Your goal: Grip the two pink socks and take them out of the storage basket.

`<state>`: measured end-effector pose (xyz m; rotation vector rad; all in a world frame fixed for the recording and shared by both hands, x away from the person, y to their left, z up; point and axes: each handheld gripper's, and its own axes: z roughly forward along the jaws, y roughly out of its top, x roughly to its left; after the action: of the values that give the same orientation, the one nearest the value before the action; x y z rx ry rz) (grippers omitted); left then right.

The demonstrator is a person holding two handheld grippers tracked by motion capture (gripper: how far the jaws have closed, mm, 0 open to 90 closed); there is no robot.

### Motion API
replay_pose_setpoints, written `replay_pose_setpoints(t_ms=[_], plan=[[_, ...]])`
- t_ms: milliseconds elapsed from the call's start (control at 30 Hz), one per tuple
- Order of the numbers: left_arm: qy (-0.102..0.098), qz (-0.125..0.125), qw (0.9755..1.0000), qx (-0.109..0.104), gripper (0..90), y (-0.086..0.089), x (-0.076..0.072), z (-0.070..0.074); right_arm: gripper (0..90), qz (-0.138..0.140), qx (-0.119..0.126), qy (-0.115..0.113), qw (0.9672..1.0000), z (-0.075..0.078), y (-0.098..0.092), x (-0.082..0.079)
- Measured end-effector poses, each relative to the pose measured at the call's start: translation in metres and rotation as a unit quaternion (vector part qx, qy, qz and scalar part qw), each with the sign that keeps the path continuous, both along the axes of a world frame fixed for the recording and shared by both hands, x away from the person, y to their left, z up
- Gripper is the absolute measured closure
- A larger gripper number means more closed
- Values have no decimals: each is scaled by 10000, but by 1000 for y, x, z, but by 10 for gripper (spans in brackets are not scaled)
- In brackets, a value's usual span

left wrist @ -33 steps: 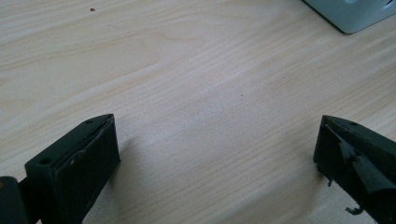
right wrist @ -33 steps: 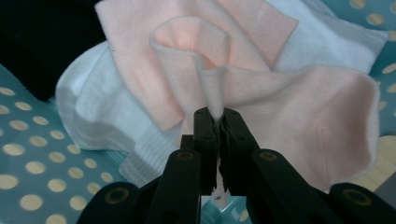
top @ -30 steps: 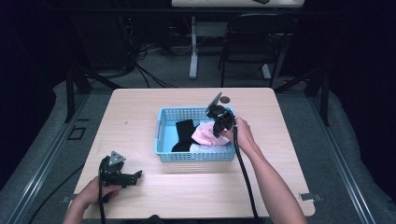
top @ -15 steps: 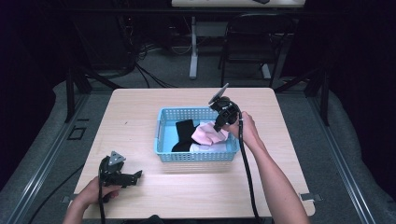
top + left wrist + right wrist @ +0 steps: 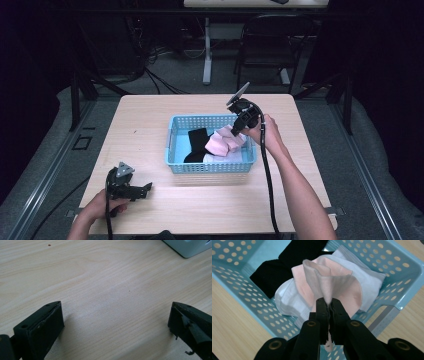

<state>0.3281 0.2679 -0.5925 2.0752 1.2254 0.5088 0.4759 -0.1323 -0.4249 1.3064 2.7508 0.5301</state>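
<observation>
1. Pink sock (image 5: pixel 329 282) is pinched at a fold of its fabric by the right gripper (image 5: pixel 329 306), its fingers pressed tight on the cloth; most of the sock still lies in the blue basket (image 5: pixel 172 145).
2. Change: against the earlier high views the right gripper (image 5: pixel 239 129) has risen, drawing the pinched fold up into a peak. Judgement: lift-out has begun, and the sock is not yet clear of the basket rim.
3. Under it lie a white cloth (image 5: pixel 287 297) and a black garment (image 5: pixel 272 275), touching the sock; they may drag along.
4. Left gripper (image 5: pixel 131 190) rests near the front left of the worktop (image 5: pixel 150 115), fingers (image 5: pixel 40 330) spread, nothing between them.
5. Room: dark, with a chair (image 5: pixel 265 50) and floor cables beyond the worktop.
</observation>
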Motion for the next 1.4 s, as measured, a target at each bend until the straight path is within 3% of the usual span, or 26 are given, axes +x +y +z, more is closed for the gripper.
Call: replay_pose_setpoints(t_ms=[533, 800, 1167, 1400], plan=[[-1, 0, 10000, 1, 0, 0, 0, 0, 863, 201, -20, -306, 9993, 50, 1, -13], [0, -1, 10000, 2, 0, 0, 0, 0, 863, 223, -6, -390, 9990, 67, 0, -19], [4, 6, 10000, -13, 0, 0, 0, 0, 861, 152, -20, -542, 9984, 93, -15, -25], [4, 6, 10000, -13, 0, 0, 0, 0, 861, 39, 14, -627, 9980, 101, -30, -28]])
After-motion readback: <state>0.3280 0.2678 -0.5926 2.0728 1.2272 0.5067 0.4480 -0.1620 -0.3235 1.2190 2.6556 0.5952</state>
